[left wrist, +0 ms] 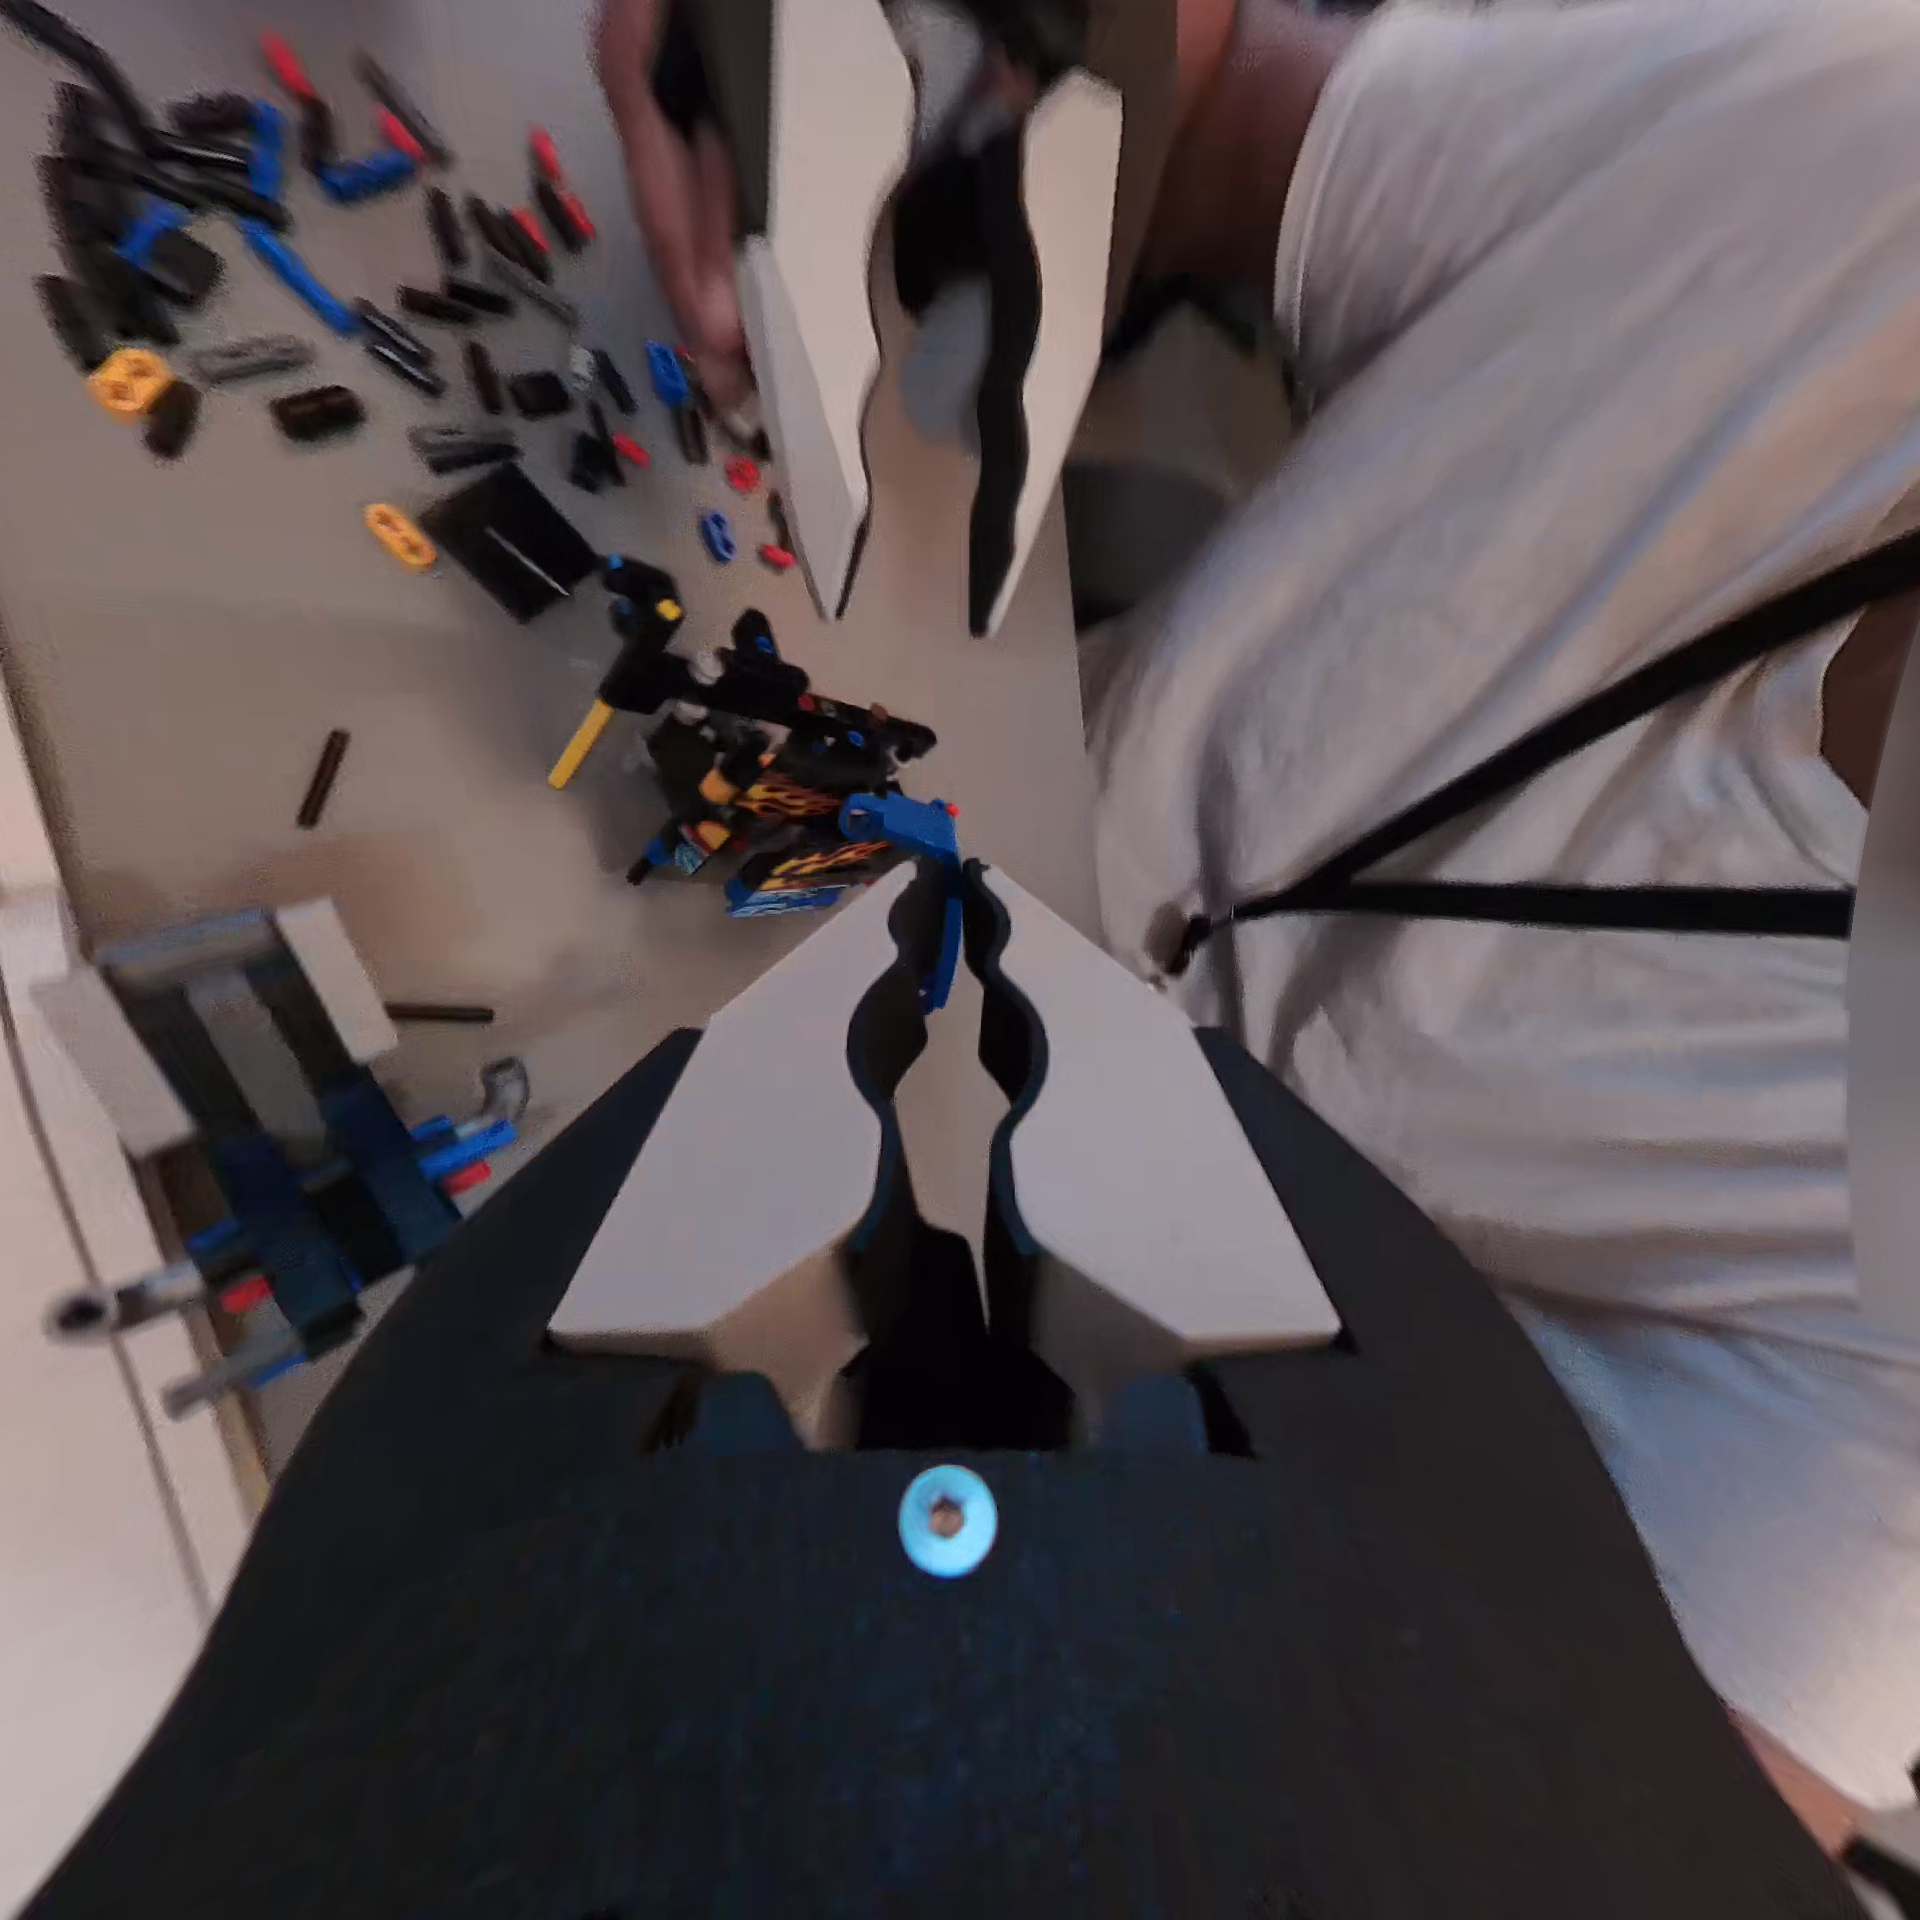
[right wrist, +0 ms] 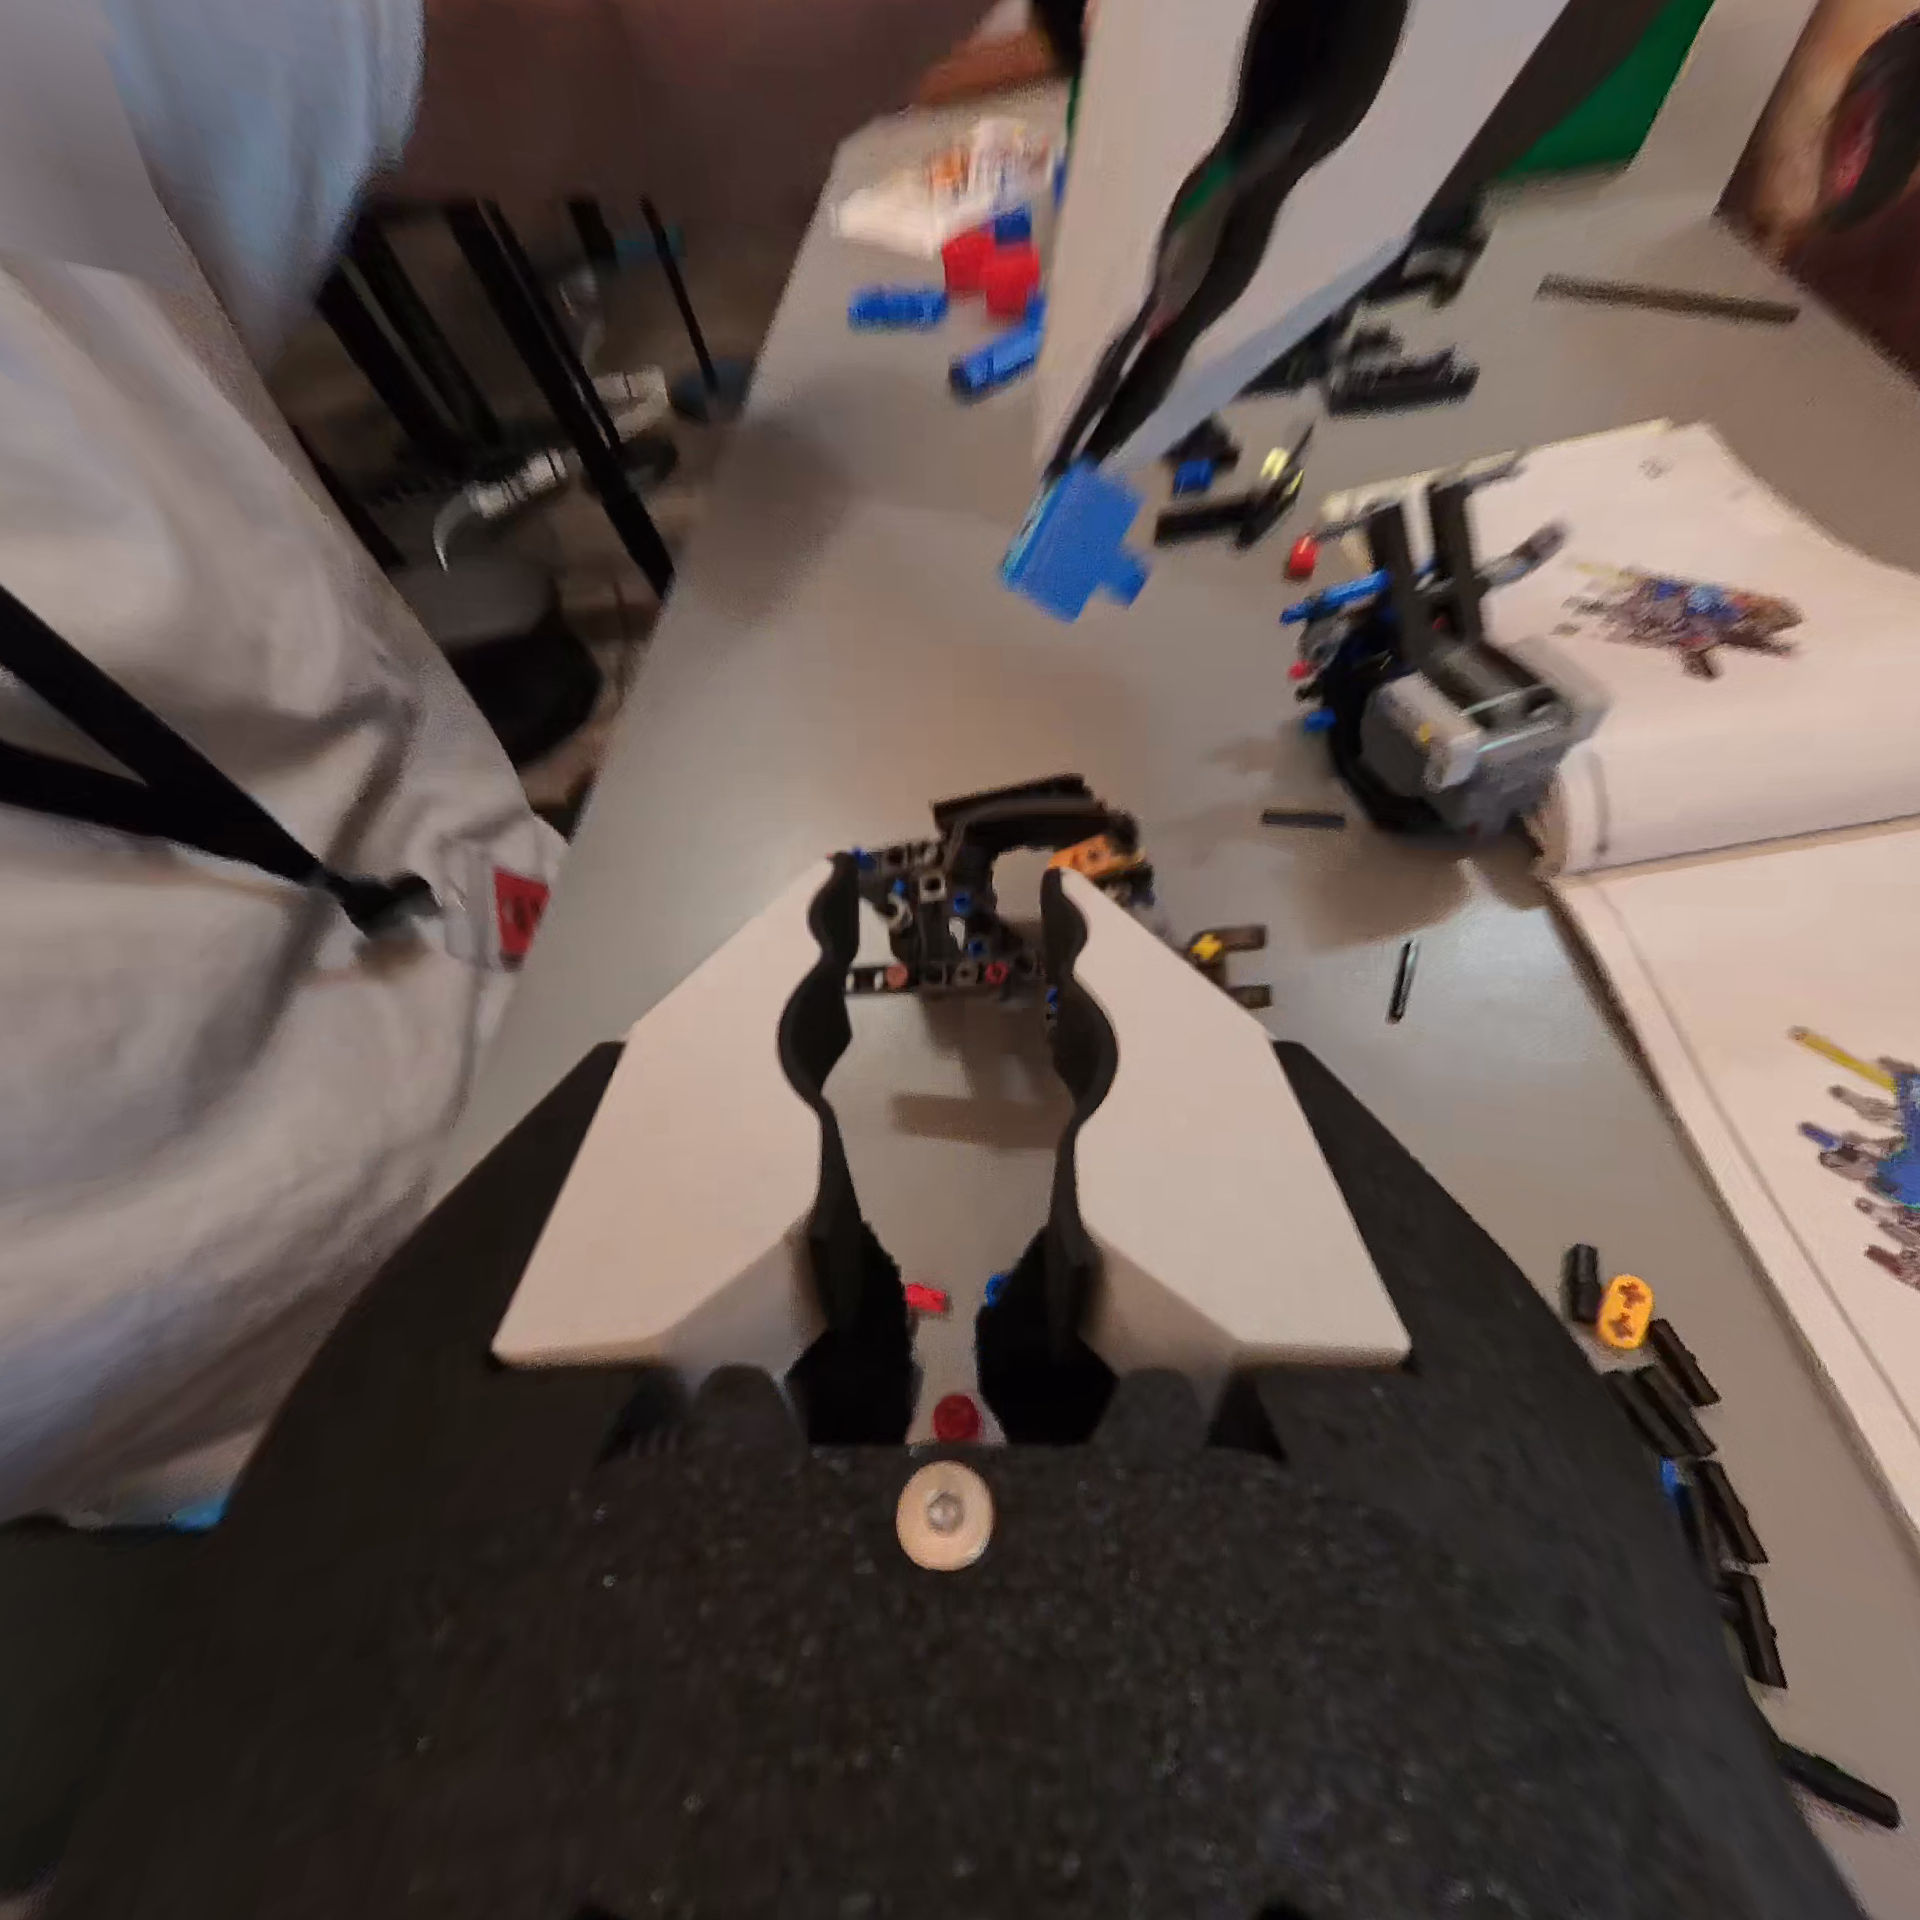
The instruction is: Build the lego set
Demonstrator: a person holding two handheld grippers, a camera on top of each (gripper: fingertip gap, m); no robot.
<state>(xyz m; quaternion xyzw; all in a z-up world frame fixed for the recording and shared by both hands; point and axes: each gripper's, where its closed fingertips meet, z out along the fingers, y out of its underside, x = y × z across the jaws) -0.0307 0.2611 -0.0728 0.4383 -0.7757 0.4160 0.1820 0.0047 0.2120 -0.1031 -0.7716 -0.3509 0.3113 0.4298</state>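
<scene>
**A:** Where does everything sit for this step?

**B:** The left gripper (left wrist: 948, 883) has its fingers clenched on a flat blue panel piece (left wrist: 914, 831), pinched edge-on right at the tips. In the right wrist view the same blue panel piece (right wrist: 1075, 545) hangs in the air above the worktop (right wrist: 935, 665), well clear of it. The half-built black model (left wrist: 769, 769) lies on the worktop near the person's shirt (left wrist: 1507, 623).

**A:** And the right gripper?

**B:** The right gripper (right wrist: 948, 894) has its fingers released, with a wide gap, hovering just short of the model (right wrist: 997, 894). It holds nothing. I can't tell whether a fingertip touches the frame.

**A:** So what would doing this well look like?

**B:** My reading: the panel is to go onto the model. I'd first close the right fingers across the black frame, low and on a stiff beam, so the model can't skid. Then bring the panel down square, line its red pin (left wrist: 940, 808) up with a hole, and press straight in.

**A:** Risks?

**B:** The grip on the panel is thin, so it may twist under pressure. Both views are blurred; the exact mounting hole isn't readable. Loose small parts (left wrist: 416, 312) lie well away, so they shouldn't interfere.
</scene>
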